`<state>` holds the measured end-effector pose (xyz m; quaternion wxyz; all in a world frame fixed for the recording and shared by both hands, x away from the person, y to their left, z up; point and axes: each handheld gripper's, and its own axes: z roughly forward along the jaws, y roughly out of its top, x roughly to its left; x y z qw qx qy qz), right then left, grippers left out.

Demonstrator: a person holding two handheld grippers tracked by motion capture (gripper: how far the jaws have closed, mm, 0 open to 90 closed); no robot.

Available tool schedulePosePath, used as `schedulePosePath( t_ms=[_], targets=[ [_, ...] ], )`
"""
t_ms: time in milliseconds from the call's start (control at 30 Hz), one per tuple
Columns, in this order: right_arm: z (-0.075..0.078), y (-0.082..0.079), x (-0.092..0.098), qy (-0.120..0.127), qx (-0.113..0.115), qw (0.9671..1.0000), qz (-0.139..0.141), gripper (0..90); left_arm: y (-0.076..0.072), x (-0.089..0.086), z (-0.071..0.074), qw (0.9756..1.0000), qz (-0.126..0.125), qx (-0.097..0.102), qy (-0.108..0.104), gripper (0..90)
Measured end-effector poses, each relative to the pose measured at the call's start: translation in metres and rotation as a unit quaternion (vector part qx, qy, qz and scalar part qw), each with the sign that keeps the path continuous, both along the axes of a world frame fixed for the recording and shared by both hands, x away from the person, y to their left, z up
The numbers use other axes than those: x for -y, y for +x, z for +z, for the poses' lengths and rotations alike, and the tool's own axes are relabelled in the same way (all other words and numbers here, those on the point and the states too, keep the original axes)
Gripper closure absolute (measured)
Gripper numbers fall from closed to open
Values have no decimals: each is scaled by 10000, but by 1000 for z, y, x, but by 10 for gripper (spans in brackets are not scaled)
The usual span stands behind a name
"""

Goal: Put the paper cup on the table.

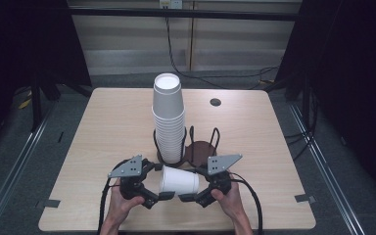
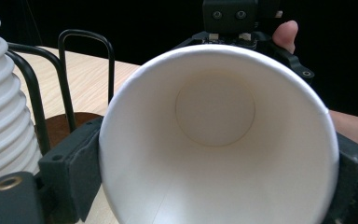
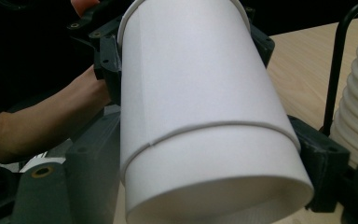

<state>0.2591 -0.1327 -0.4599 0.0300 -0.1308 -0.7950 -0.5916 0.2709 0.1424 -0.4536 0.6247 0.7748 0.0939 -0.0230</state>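
Nearest the high camera, 2 hands hold the grippers at the near edge of the table (image 1: 103, 122), the largest item in view. Behind them stands the tall stack of white cups (image 1: 168, 117), seated in 1 bay of a black wire holder (image 1: 201, 142) with a dark wooden base; the neighbouring bay is vacant. Smaller still, 1 paper cup (image 1: 178, 180) lies on its side in the air between the tools, mouth toward the left. Left gripper (image 1: 149, 188) has its padded jaws closed narrowly on the cup near the rim, pads touching both sides. Right gripper (image 1: 199, 188) clamps the cup's base end, where a second, nested cup appears as a separate band in the right gripper view. Judgement: the step in hand looks like separating 2 nested cups, or passing 1 between tools. Next move would call for a straight pull along the cup's axis with light pressure, since the thin wall may crush or buckle.
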Motion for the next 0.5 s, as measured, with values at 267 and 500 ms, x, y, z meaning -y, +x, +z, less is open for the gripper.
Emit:
schedulePosePath(
  t_ms=[267,500],
  targets=[
    [-1,0,-1,127,92,9997,-188,140,0,-2,1,9999,42,-29,132,102],
    [-2,-4,4,215,232,9974,-647,128,0,-6,2,9992,235,-67,314,102]
  ],
)
